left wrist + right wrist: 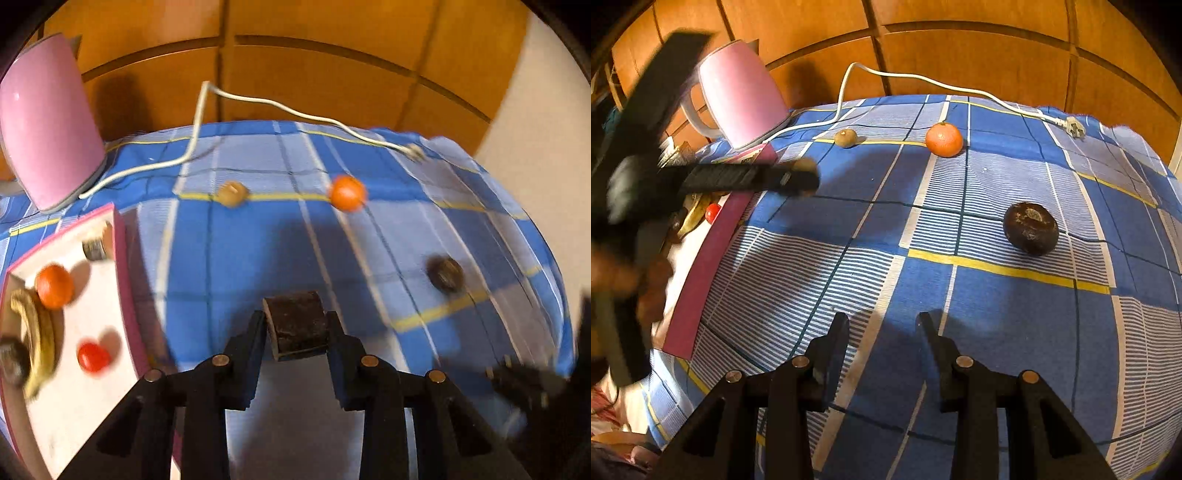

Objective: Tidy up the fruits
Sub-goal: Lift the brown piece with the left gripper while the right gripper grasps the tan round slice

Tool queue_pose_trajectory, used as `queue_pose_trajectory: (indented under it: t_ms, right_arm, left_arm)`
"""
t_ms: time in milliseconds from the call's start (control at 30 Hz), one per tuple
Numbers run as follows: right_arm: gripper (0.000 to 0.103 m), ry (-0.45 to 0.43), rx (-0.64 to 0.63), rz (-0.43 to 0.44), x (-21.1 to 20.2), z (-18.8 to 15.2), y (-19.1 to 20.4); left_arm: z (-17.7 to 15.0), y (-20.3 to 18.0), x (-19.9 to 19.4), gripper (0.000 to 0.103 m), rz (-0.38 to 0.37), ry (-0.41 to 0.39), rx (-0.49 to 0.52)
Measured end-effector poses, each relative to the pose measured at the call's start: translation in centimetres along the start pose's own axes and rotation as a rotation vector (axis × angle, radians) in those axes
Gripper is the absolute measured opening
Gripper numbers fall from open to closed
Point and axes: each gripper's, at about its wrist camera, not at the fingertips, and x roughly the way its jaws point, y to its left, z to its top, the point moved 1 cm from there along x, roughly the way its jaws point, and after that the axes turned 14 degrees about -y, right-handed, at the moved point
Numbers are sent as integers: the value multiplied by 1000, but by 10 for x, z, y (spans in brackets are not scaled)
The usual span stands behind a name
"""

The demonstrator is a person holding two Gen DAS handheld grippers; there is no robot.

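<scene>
Left tongs [296, 332]: closed on a dark brown fruit piece [297, 325], pinched across its 2 side faces and carried above the checked cloth [229, 258]. The piece shows a rough skin and a flat cut edge; it is judged light and fairly firm, but it could slip if the squeeze is eased. Its underside is hidden by the fingers.

Right tongs [882, 325]: open and empty, held over the cloth with nothing between the fingers.

Left of the held piece, a pink-rimmed tray [122, 266] holds a red fruit [93, 356], a banana [35, 332], an orange fruit [54, 285], a dark object cut off at the picture edge, and a small blurred item at the far end that cannot be identified. The tray is judged to be the collecting place.

Farther out on the cloth lies a dark round fruit [1030, 228]. It is judged rigid and liable to roll; a hold across its widest part is advised. Beyond it are a mandarin [944, 139], judged soft-skinned and easily bruised, and a small tan fruit [845, 138], judged light.

At the back stand a pink kettle [742, 92] and its white cord [923, 78] with plug. The left-wrist view is motion-blurred; in the right-wrist view the left tool is smeared and covers part of the tray.
</scene>
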Motion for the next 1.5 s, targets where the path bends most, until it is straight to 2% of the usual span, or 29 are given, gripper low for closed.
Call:
queue_pose_trajectory:
  t_ms: [167,300,367,467,600,767,967,1167,1300,1500]
  right_arm:
    - [38,-29,39,-46,-13,7,-18]
    - [38,-67,57,-95,-26,14,-34]
    - [38,-82,74,-113,-31,18,-43]
    - [38,-100,80,-135,-40,25,-50]
    - [38,-106,72,-105,-46,37,-50]
    - [37,-100,35,1,-42,65,-41]
    - [37,-58,-68,113,-14,97,-12]
    - [37,3,-156,190,37,122,14]
    - [37,34,-203,212,72,132,31]
    - [37,41,-248,193,115,145,47]
  left_arm:
    - [-29,-26,-21,32,-45,-1,72]
    - [-53,-39,-19,32,-59,29,103]
    - [-59,-44,-22,32,-50,-7,137]
    - [-64,-39,-19,32,-58,7,112]
    - [-66,-41,-21,32,-47,-8,128]
    - [-69,-43,-22,32,-42,-31,132]
    - [-73,-43,-25,32,-44,-69,142]
    - [-76,-43,-27,32,-43,-95,150]
    - [-78,-44,-28,32,-41,-109,155]
    - [-80,-44,-30,32,-45,-119,148]
